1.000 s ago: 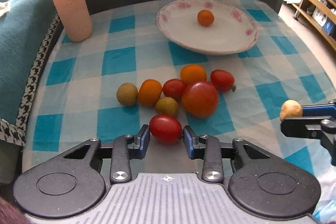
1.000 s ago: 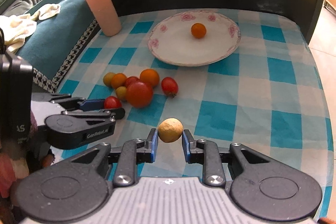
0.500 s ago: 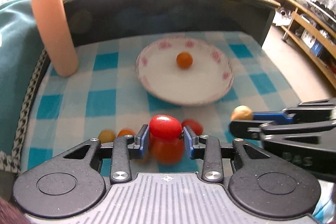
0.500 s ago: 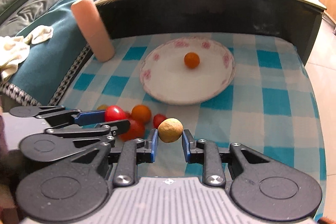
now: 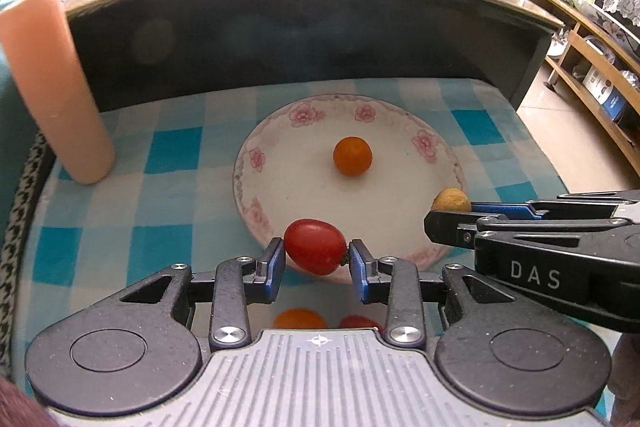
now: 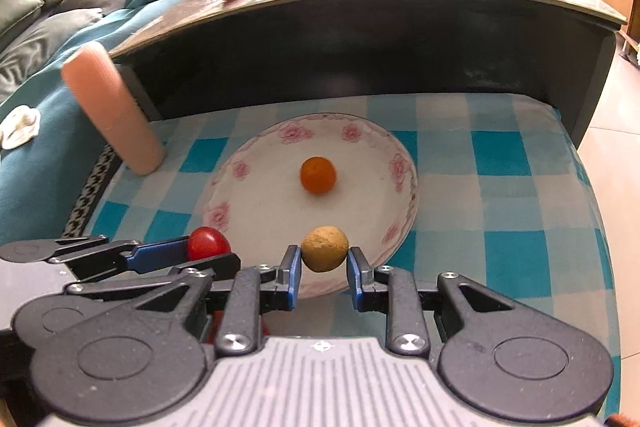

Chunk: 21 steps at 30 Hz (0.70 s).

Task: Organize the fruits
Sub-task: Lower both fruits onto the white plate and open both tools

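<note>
Evidently both tools are carrying fruit toward the flowered plate (image 5: 262, 131); the left tool (image 5: 316, 259) is clamping a red cherry tomato (image 5: 315, 246) between its blue pads, and the right tool (image 6: 323, 265) is pinching a small tan-brown round fruit (image 6: 324, 247) in the same way; each fruit is hanging clear above the near rim of the plate, which is sitting on the blue-checked cloth (image 6: 508, 167) covering the counter; one orange fruit (image 6: 318, 175) is already lying near the plate's middle; a few more fruits (image 5: 300, 319) are peeking out on the cloth beneath the left tool, so the sorting looks only partly done; judging from this, the delivery step is in hand; the next move is calling for bringing each fruit lower over bare plate, away from the orange one and from the rim, then easing the pads apart gently so the round fruit is not rolling off; the two tools are sitting close side by side, so they are needing room.
</note>
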Motion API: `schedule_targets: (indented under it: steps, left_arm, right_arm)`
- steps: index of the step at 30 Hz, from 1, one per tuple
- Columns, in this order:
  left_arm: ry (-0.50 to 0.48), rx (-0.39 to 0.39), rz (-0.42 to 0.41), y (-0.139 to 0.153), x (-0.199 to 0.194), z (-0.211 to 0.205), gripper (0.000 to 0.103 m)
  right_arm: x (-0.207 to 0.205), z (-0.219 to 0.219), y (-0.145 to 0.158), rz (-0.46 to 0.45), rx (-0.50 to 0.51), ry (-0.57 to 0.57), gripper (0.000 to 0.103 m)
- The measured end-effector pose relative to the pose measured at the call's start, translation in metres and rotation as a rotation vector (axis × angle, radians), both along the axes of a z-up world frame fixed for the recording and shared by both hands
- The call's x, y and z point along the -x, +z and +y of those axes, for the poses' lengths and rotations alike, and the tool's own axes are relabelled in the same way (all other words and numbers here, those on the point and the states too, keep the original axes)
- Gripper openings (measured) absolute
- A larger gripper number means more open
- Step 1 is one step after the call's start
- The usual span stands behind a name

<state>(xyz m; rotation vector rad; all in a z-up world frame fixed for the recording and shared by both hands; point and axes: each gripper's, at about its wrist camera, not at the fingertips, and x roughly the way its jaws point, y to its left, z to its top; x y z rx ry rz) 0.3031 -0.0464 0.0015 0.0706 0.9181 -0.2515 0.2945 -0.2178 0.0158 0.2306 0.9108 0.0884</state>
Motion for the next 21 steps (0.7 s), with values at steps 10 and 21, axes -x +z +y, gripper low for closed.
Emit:
schedule_targets:
  steps: [10,21]
  left_arm:
    - [0.006,-0.032,0.001,-0.012,-0.015,-0.004,0.042]
    - [0.021,-0.05,0.004,-0.01,-0.016,-0.007,0.044]
  right_arm:
    - [-0.019,-0.008,-0.016,0.017,-0.006,-0.007,0.04]
    - [-0.022,-0.01,-0.02,0.027,-0.021,-0.022,0.04]
